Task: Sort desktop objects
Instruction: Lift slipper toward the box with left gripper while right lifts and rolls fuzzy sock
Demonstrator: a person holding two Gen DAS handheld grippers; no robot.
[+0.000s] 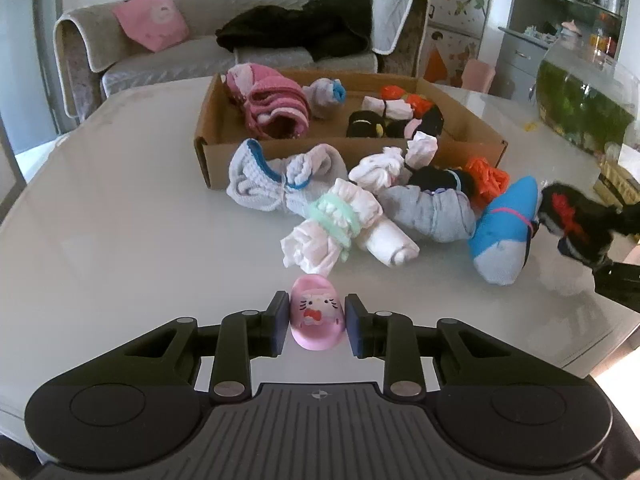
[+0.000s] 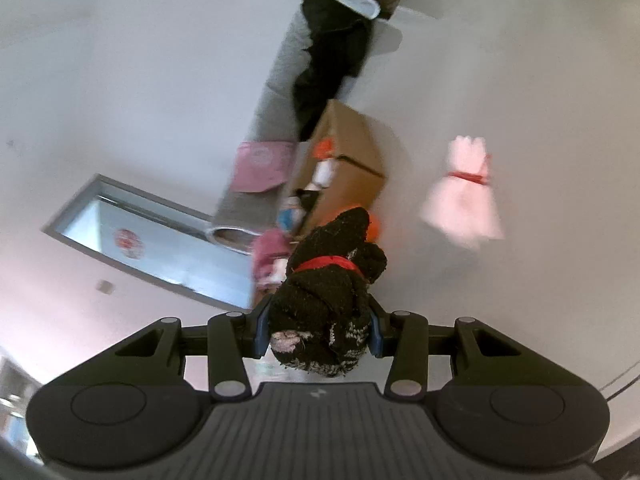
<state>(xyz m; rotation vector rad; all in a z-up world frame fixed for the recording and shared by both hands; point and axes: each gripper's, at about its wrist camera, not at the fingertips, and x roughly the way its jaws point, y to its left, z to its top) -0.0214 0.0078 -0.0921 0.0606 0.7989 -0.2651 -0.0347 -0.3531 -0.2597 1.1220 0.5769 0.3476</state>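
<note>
The left gripper [image 1: 316,326] sits low over the white table [image 1: 120,240], its two blue pads [image 1: 280,326] on either side of a small pink slipper [image 1: 317,320]; they look to touch its sides, clenched on it. At twelve o'clock from the slipper lies a heap of tied sock bundles [image 1: 360,200], and beyond it an open cardboard box [image 1: 460,120] already holding more bundles. At three o'clock, the black sock bundle [image 1: 576,220] with a red tie hangs above the table edge. In the right wrist view, heavily rolled and blurred, the right gripper [image 2: 318,330] grasps this black sock bundle [image 2: 328,292] firmly between its pads.
</note>
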